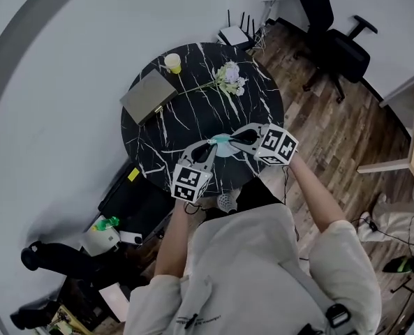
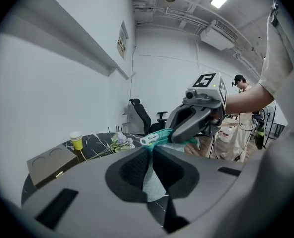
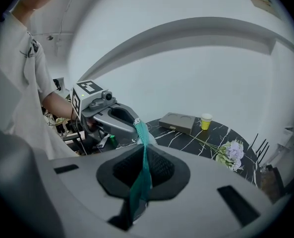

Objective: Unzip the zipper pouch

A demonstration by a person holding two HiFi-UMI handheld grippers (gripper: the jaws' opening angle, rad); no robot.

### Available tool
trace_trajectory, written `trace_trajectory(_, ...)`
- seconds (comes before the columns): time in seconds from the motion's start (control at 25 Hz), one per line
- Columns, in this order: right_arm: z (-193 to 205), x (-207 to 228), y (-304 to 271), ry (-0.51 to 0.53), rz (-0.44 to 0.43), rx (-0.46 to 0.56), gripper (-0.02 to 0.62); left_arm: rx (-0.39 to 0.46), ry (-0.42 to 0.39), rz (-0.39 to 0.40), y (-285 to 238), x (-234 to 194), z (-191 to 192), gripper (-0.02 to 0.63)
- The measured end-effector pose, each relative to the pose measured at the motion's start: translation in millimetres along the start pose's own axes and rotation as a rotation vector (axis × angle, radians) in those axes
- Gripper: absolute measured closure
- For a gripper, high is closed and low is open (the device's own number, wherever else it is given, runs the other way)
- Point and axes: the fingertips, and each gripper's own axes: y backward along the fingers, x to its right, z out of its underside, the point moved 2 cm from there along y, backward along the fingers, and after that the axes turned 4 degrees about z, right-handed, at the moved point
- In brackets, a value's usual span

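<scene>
A: Where is the zipper pouch (image 1: 223, 145) sitting?

B: It isn't lying on the worktop (image 1: 193, 121). It is hanging just above the near rim, stretching between the two grippers.

A: What are the jaws doing?

B: Both pairs are clamping on it. The left gripper (image 2: 151, 151) is pinching pale fabric at one end, and the right gripper (image 3: 144, 150) is biting a teal edge strip at the other.

A: Which way is its long axis running?

B: From one set of jaws straight to the other, across the person's front. I'd judge the coming move is hinging on the zipper pull (image 2: 149, 141). It is sitting just beyond the left jaws' tips, so the left hand is nearer to it, and the zipper line is leading away toward the right gripper.

A: Is the left gripper holding the pull itself?

B: I cannot tell. It is looking more like fabric just beneath it.

A: What is each view adding?

B: The left gripper view is showing the white pull. The head view is reducing the pouch to a small teal patch with no pull visible. The right gripper view is showing the strip edge-on, running up to the other gripper. Only the head view is showing both hands working well apart from the yellow cup (image 1: 172, 62) and flowers (image 1: 230, 77).
</scene>
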Motion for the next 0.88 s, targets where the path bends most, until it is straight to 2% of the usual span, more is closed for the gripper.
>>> trace_trajectory(0.12,4.7,1.5,0.8,0.010,0.021,-0.018,0.545,-0.032,-0.069,0.000,-2.1,2.5,-2.2,0.566)
trace_trajectory(0.16,6.5,2.2,2.0,0.030,0.030,-0.036,0.522,-0.053,-0.102,0.003,-3.4,4.0,-2.8,0.566)
trace_trajectory(0.28,2.1,0.2,8.3,0.100,0.037,-0.059,0.517,-0.133,-0.191,0.002,-6.1,7.0,2.2,0.566)
trace_trajectory(0.56,-18.3,-20.5,-4.5,0.340,-0.062,-0.148,0.520,-0.264,-0.366,0.053,-13.1,14.5,12.7,0.566)
trace_trajectory(0.88,-15.9,-34.2,-25.0,0.409,-0.186,-0.277,0.487,-0.367,-0.557,0.093,-15.2,32.2,19.7,0.566)
